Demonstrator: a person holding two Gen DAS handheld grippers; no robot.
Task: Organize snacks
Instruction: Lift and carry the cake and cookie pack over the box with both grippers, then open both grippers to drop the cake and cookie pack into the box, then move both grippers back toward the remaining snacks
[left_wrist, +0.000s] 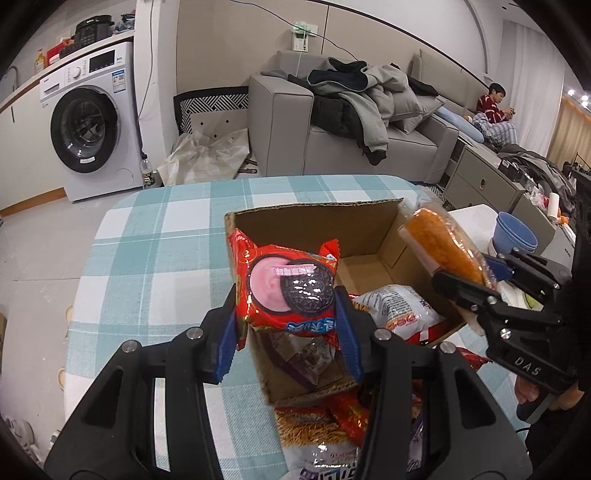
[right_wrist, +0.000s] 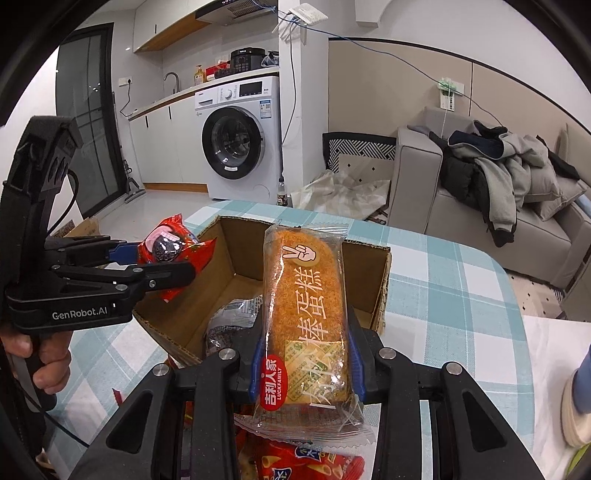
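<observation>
My left gripper (left_wrist: 286, 325) is shut on a red cookie pack (left_wrist: 288, 284) and holds it over the near left corner of an open cardboard box (left_wrist: 314, 221). It also shows in the right wrist view (right_wrist: 173, 264), with the pack (right_wrist: 170, 247) at the box's left wall. My right gripper (right_wrist: 304, 363) is shut on an orange cake bar in clear wrap (right_wrist: 306, 314), held upright over the box (right_wrist: 369, 266). In the left wrist view the bar (left_wrist: 443, 243) hangs at the box's right wall. A white snack bag (left_wrist: 399, 306) lies inside the box.
The box stands on a table with a teal checked cloth (left_wrist: 155, 240). More snack packs (left_wrist: 332, 417) are piled in front of the box. Blue bowls (left_wrist: 515, 232) stand at the right. A washing machine (left_wrist: 88, 125) and a sofa (left_wrist: 332, 122) lie beyond.
</observation>
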